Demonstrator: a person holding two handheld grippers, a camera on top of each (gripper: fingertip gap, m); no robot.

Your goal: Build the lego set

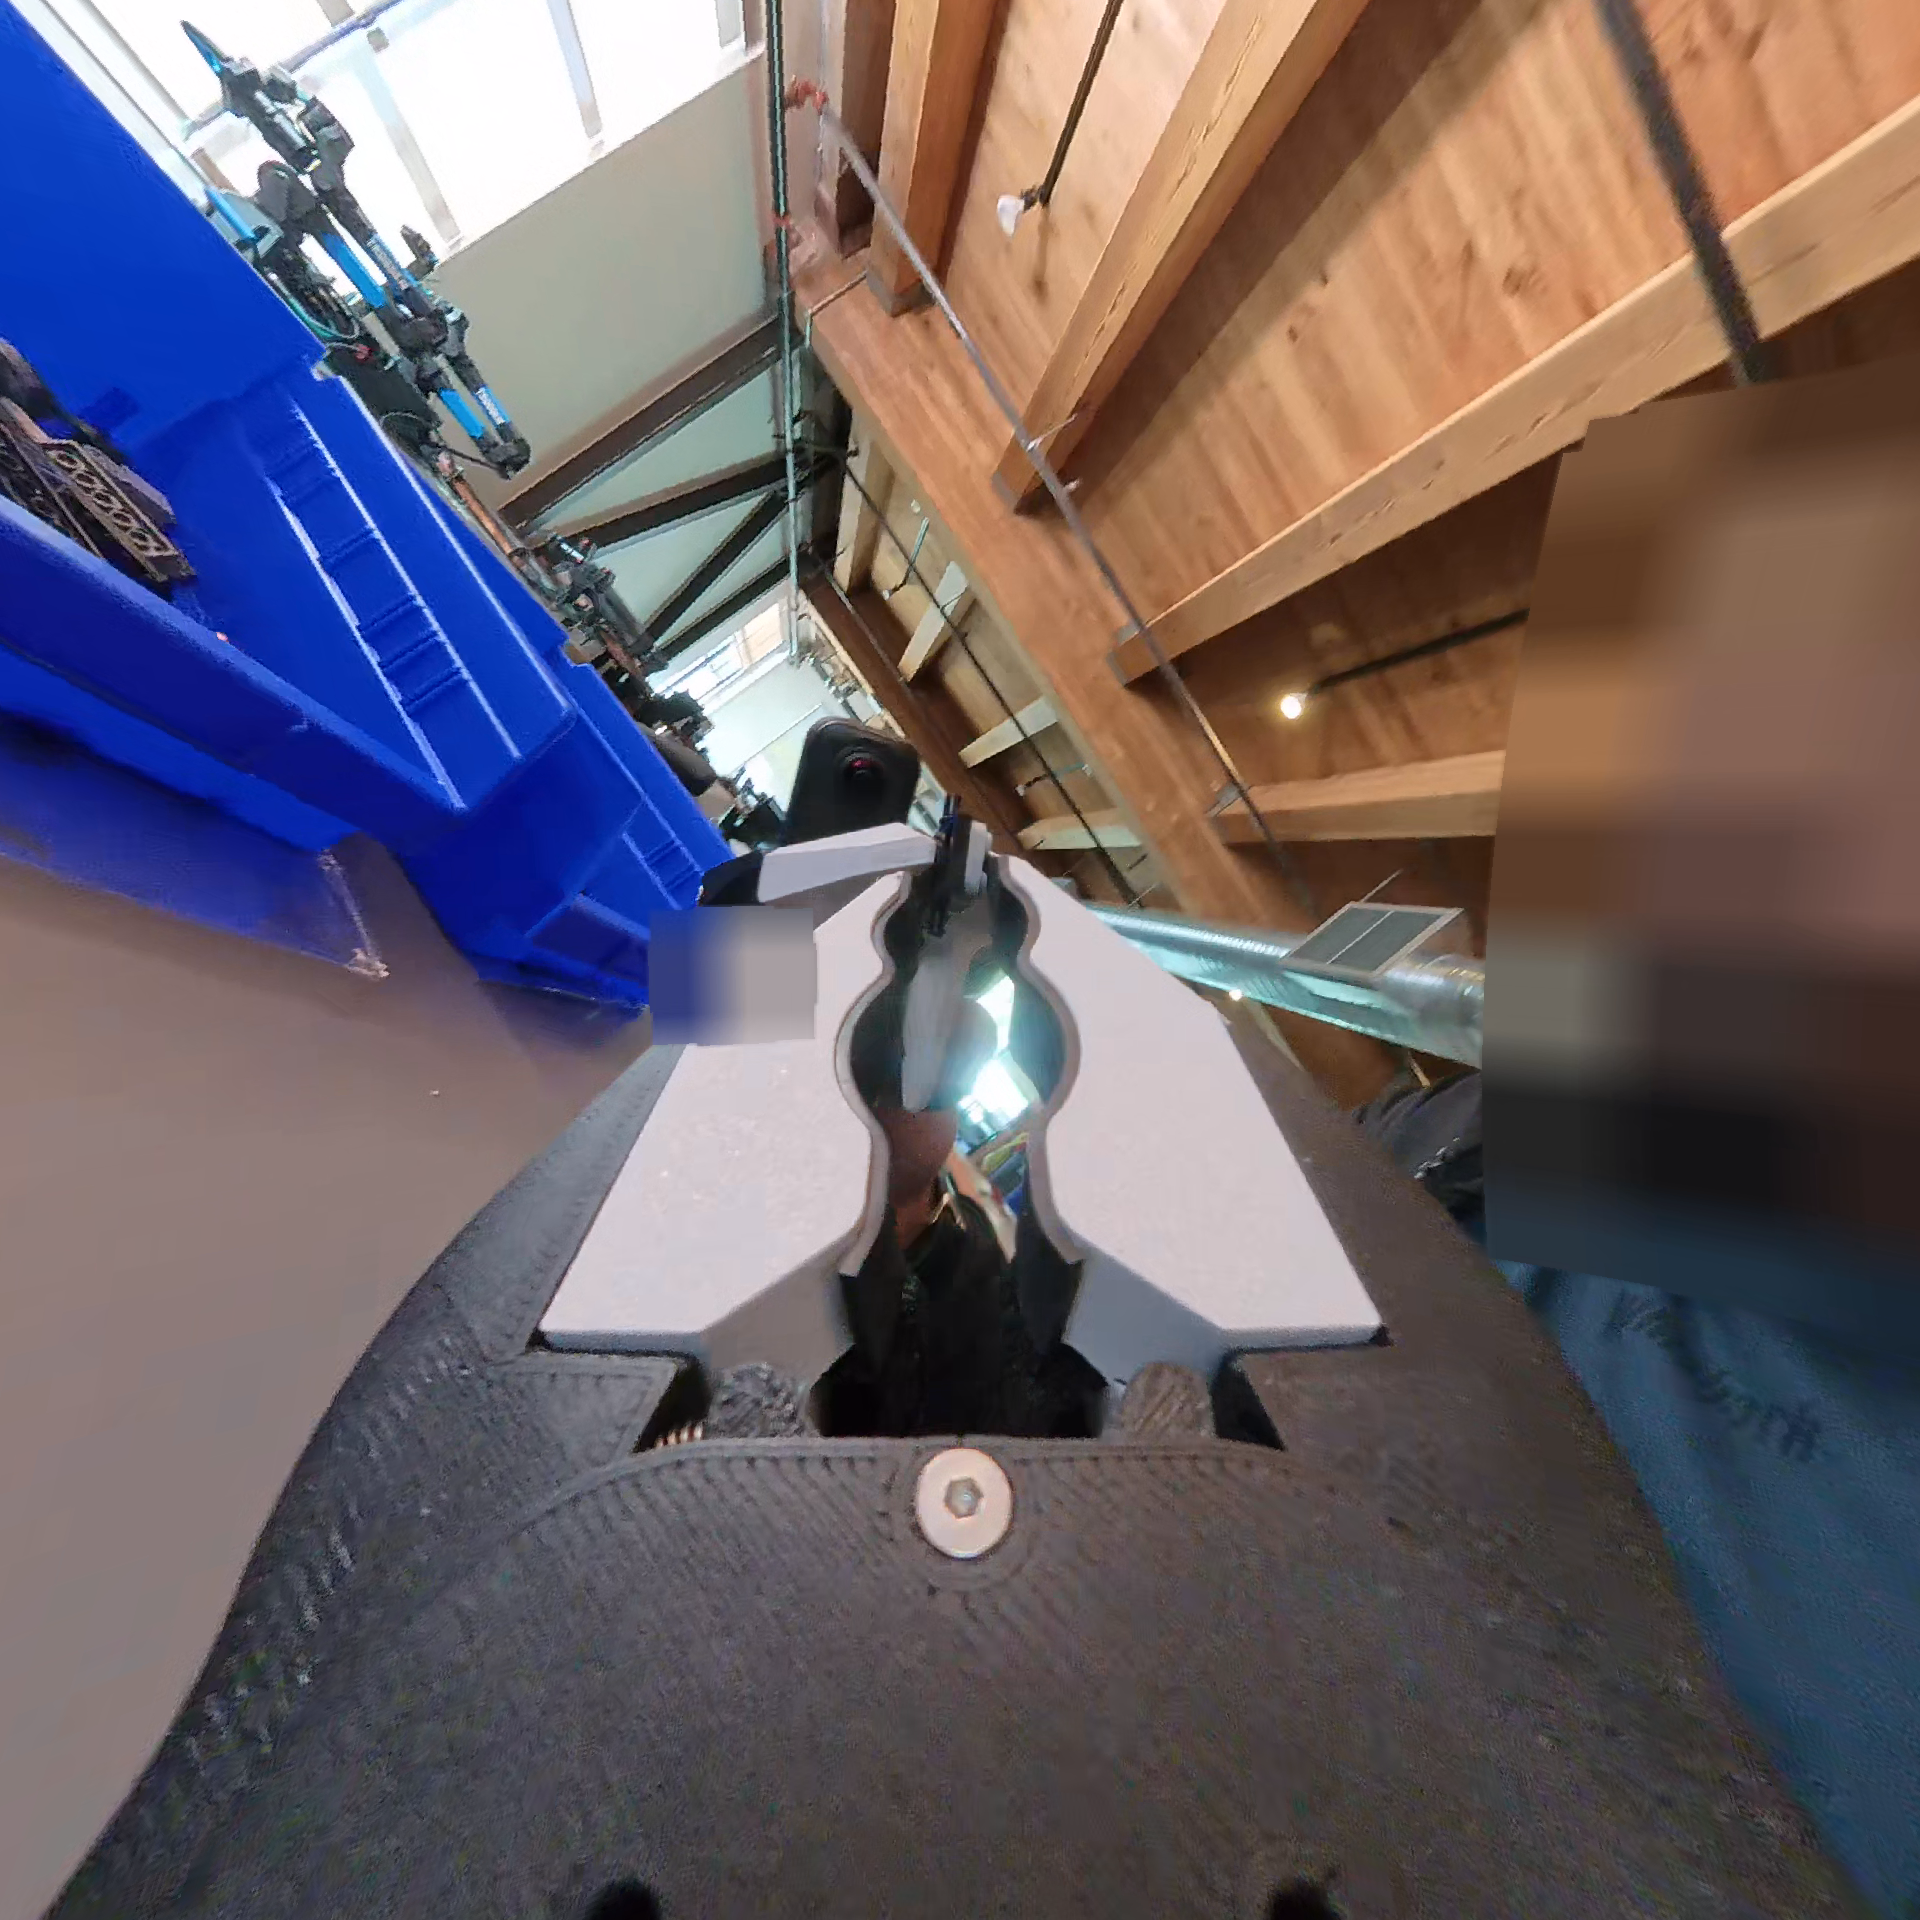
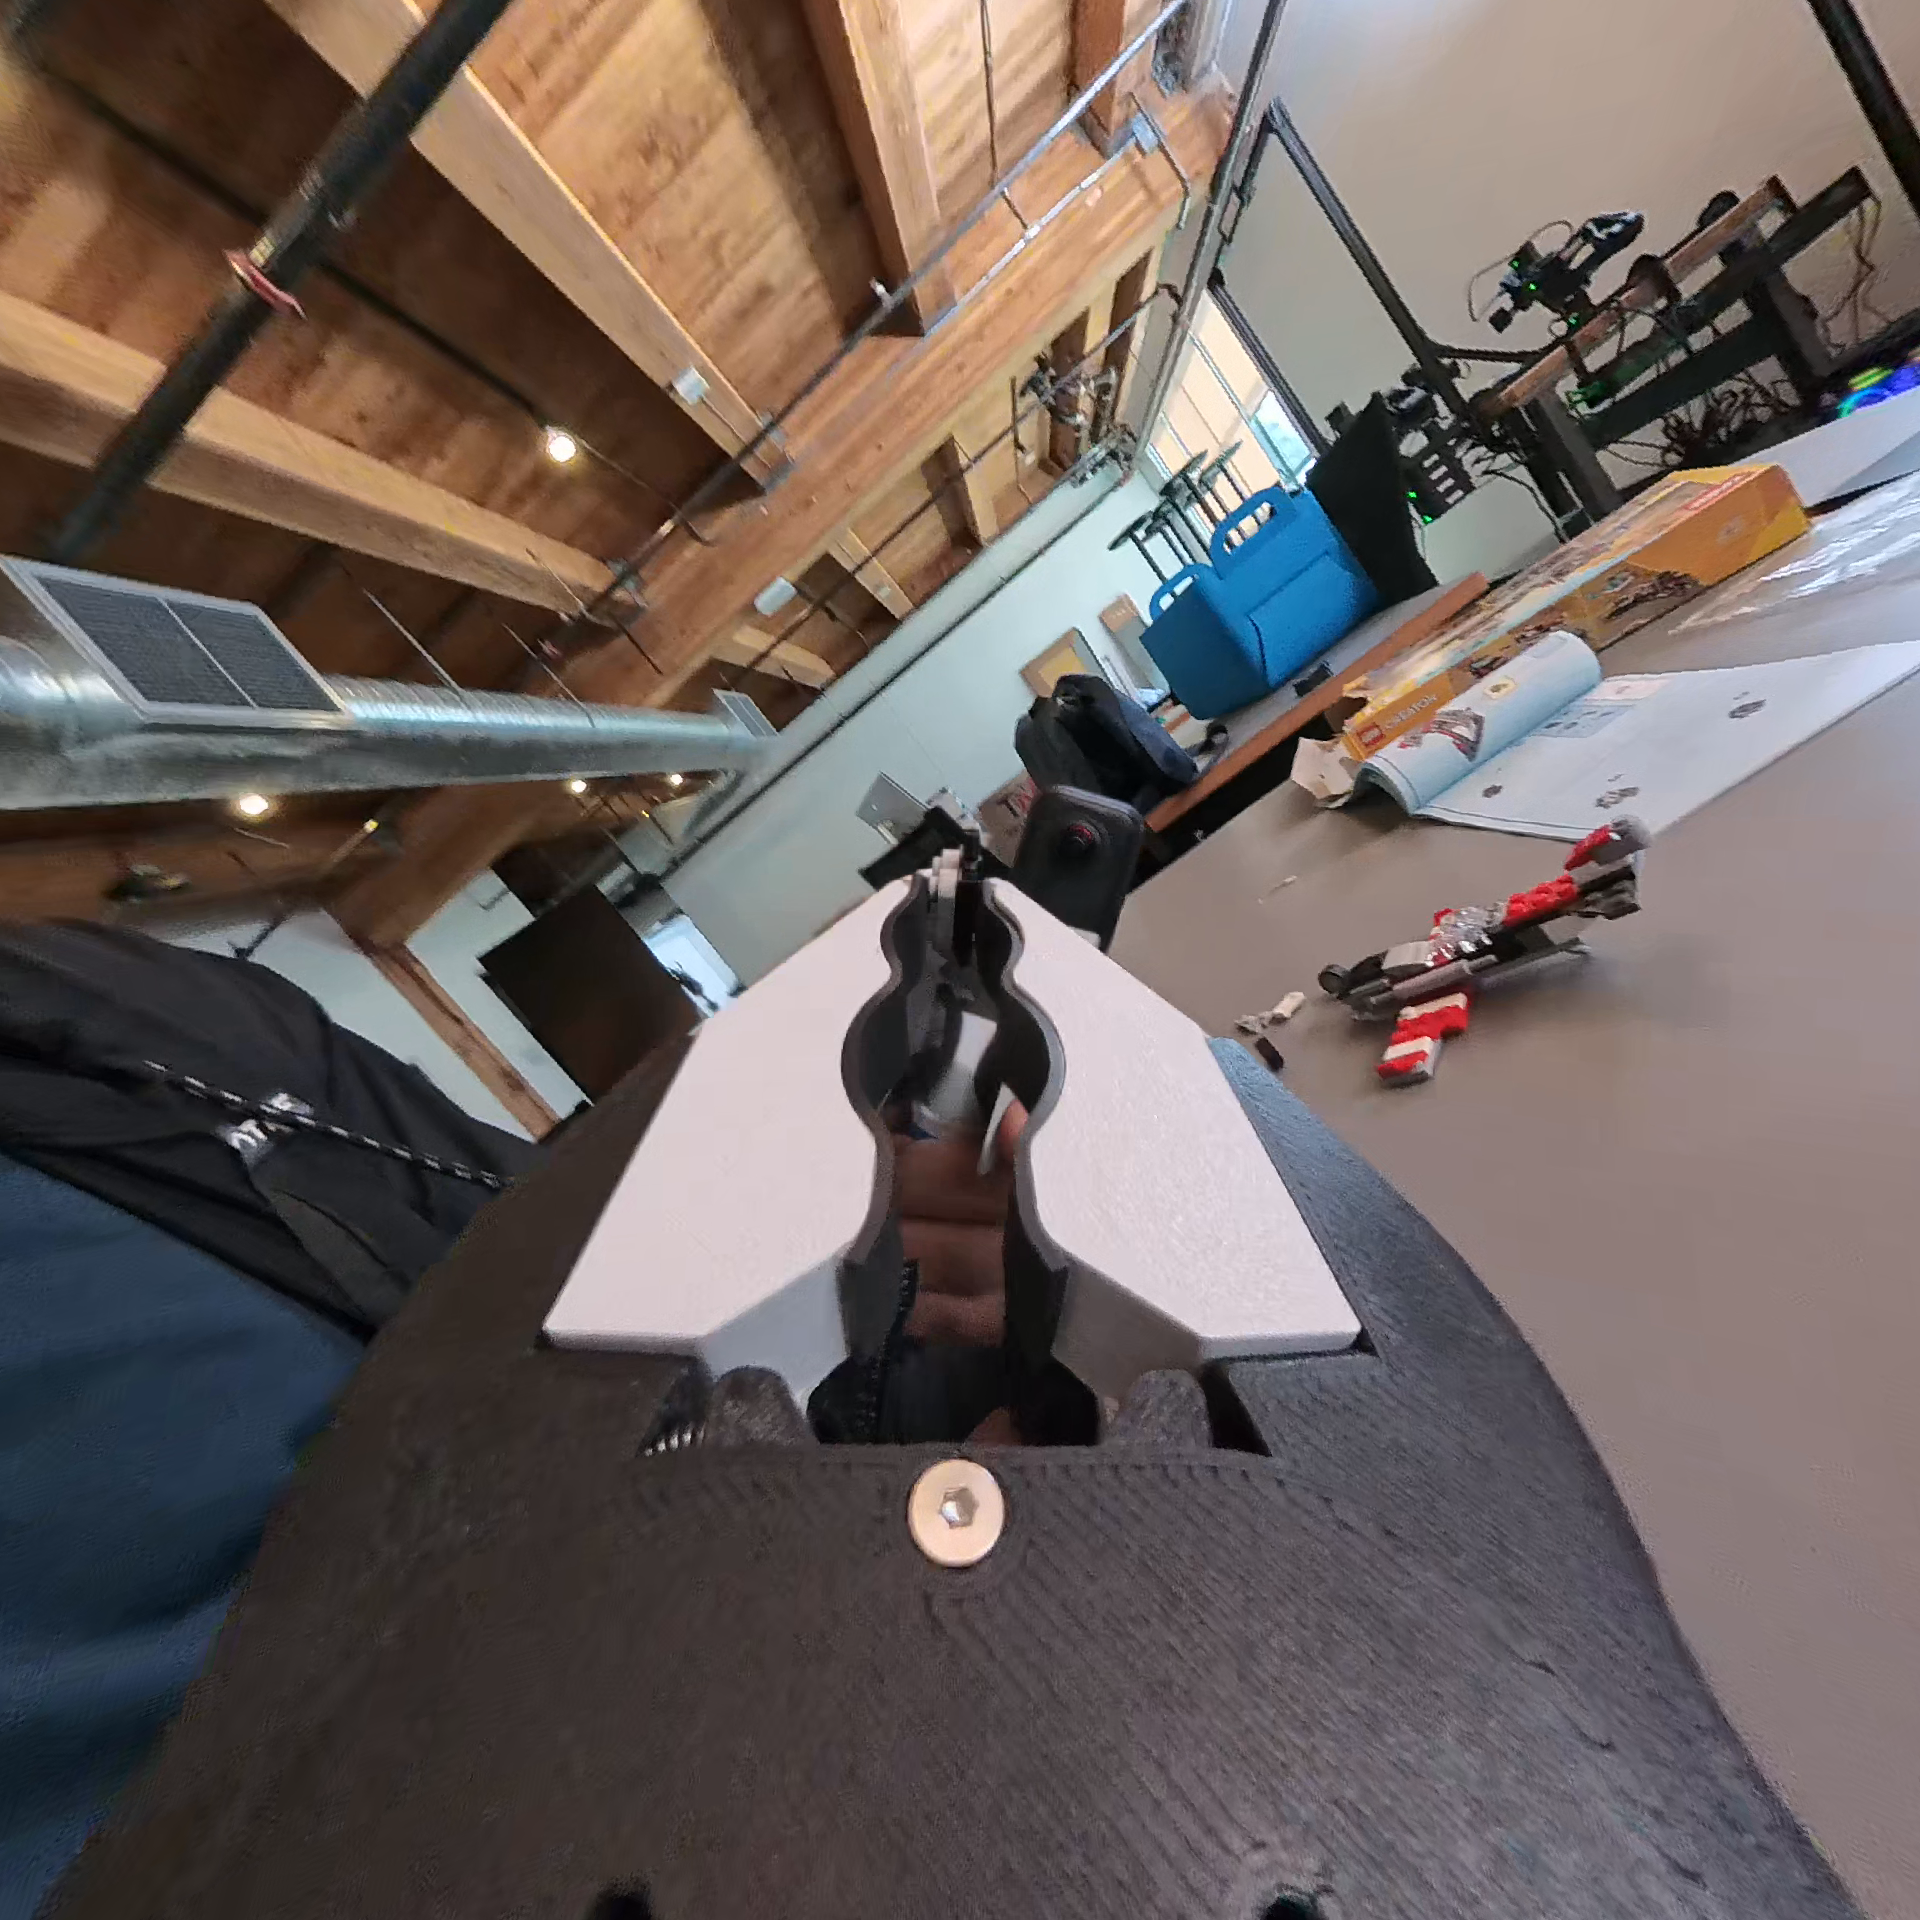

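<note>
Both grippers meet tip to tip over a small lego piece, raised off the table

The small dark piece [image 1: 954,873] sits at twelve o'clock, pinched by the left gripper [image 1: 951,883] and right gripper [image 2: 956,883], jaws nearly together; at three o'clock lies the partly built red-and-grey model [image 2: 1475,951], studded, angular; booklet [image 2: 1538,748] open beyond; matte grey table [image 2: 1662,1195]; much seems left.
</note>
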